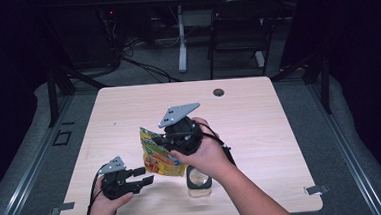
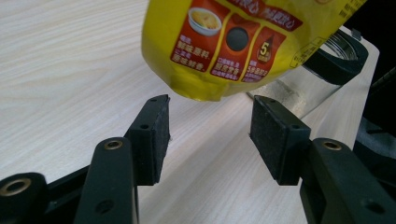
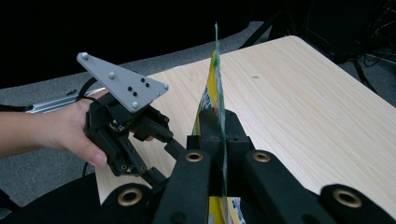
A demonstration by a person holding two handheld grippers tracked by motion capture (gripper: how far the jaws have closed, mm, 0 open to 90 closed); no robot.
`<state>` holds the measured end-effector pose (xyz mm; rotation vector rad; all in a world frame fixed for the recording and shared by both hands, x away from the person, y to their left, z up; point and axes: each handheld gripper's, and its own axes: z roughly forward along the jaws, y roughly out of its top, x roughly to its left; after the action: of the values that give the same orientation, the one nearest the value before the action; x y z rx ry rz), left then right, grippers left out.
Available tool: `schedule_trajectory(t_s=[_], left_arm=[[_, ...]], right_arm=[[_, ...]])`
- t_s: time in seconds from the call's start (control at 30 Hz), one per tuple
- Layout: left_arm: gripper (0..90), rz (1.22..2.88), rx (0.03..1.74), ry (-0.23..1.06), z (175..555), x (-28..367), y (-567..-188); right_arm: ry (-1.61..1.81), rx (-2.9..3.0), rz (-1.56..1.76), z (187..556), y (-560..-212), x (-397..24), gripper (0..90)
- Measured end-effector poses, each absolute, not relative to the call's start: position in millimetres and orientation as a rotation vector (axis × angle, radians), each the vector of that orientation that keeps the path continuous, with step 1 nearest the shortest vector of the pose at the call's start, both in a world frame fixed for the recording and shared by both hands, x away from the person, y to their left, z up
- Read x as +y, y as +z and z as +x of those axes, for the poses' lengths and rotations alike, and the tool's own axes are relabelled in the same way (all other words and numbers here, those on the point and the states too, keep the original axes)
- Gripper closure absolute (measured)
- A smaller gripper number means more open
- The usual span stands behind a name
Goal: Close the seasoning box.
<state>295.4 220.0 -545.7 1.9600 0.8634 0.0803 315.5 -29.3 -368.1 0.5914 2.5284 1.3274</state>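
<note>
A yellow snack bag [image 1: 156,157] hangs above the table's near middle, with my right gripper [image 1: 173,144] shut on its top edge. In the right gripper view the bag [image 3: 211,93] stands edge-on between my closed jaws [image 3: 218,135]. My left gripper [image 1: 141,175] is to the lower left, open and pointing at the bag's bottom. In the left gripper view the bag's lower corner [image 2: 210,51] hangs just above and beyond the open pads [image 2: 210,135], which are not touching it. The left gripper [image 3: 161,156] also shows in the right gripper view, held in a hand.
A clear glass jar [image 1: 199,180] with a black rim [image 2: 343,60] stands on the wooden table [image 1: 259,113] just under the right wrist, close behind the bag. A cable hole [image 1: 219,92] sits near the far edge. A chair and desk legs stand beyond the table.
</note>
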Motion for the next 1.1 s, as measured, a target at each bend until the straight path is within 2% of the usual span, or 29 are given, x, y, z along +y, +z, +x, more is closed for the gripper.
schedule_trajectory(t_s=[0.67, 1.1], left_arm=[[45.2, 1.999, 0.803, 0.019, 293, 206, -548], [45.3, 1.993, 0.805, 0.003, 293, 211, -544]], right_arm=[[1.332, 2.556, 0.527, 309, -363, -13, 90.0], [1.323, 2.548, 0.528, 312, -368, -18, 90.0]])
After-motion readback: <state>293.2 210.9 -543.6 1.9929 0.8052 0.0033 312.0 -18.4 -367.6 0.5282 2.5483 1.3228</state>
